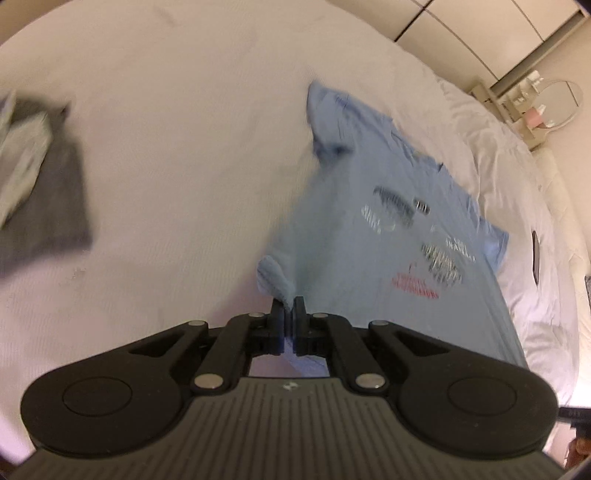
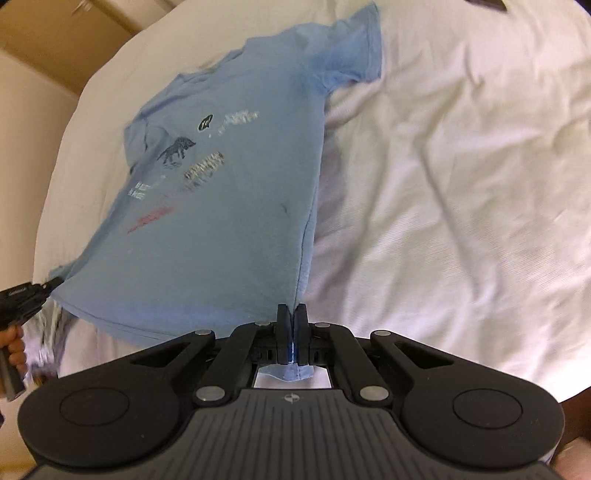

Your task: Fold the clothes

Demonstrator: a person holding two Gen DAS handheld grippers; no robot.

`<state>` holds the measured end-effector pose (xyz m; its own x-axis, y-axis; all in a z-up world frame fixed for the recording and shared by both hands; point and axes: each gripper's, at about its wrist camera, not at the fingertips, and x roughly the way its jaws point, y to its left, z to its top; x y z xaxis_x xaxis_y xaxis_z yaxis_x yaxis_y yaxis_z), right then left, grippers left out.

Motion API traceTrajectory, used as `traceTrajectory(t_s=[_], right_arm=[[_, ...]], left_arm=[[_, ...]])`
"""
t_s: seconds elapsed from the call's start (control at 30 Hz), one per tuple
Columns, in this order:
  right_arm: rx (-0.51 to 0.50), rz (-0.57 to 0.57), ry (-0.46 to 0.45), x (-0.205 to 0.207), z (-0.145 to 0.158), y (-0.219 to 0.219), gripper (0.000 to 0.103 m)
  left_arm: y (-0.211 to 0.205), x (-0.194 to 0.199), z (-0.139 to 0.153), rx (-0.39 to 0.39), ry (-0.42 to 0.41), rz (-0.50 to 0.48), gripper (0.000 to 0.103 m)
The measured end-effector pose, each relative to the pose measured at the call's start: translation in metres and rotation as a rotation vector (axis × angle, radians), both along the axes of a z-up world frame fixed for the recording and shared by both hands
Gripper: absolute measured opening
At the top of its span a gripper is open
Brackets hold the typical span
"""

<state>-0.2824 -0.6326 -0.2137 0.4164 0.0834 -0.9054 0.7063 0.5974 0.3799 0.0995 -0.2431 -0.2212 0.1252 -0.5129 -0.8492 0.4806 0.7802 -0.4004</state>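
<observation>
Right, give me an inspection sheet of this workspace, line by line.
Surface: bed with wrinkled white sheet.
Job's things: light blue T-shirt, printed side up, bottom hem lifted, top end still on the sheet.
Clutter: grey and pale clothes at the left in the left wrist view.
Grippers: left gripper and right gripper each shut on a hem corner.
Cables: nothing seen.
Surroundings: cupboard doors, small shelf unit beside the bed.

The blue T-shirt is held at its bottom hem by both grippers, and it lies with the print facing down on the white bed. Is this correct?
Not quite. The T-shirt has its print facing up; the right wrist view shows the graphics. Both grippers, left and right, do pinch its hem over the white bed.
</observation>
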Motion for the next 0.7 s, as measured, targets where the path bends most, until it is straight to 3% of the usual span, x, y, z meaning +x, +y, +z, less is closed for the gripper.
traceTrajectory(t_s=[0.2, 0.4, 0.47, 0.6, 0.7], right_arm=[[-0.060, 0.102, 0.103, -0.014, -0.013, -0.003, 0.000], [-0.070, 0.208, 0.162, -0.019, -0.051, 0.003, 0.000], [-0.075, 0.225, 0.178, -0.023, -0.060, 0.005, 0.001], [-0.108, 0.249, 0.234, -0.033, -0.066, 0.010, 0.017], [-0.131, 0.247, 0.233, -0.040, -0.059, 0.013, 0.019]], left_arm=[[0.022, -0.059, -0.026, 0.068, 0.047, 0.035, 0.002], [0.049, -0.071, -0.053, 0.193, 0.056, 0.093, 0.003], [0.059, -0.074, -0.051, 0.216, 0.048, 0.111, 0.003], [0.076, -0.077, -0.038, 0.220, 0.014, 0.139, 0.004], [0.065, -0.071, -0.025, 0.186, -0.043, 0.108, 0.017]])
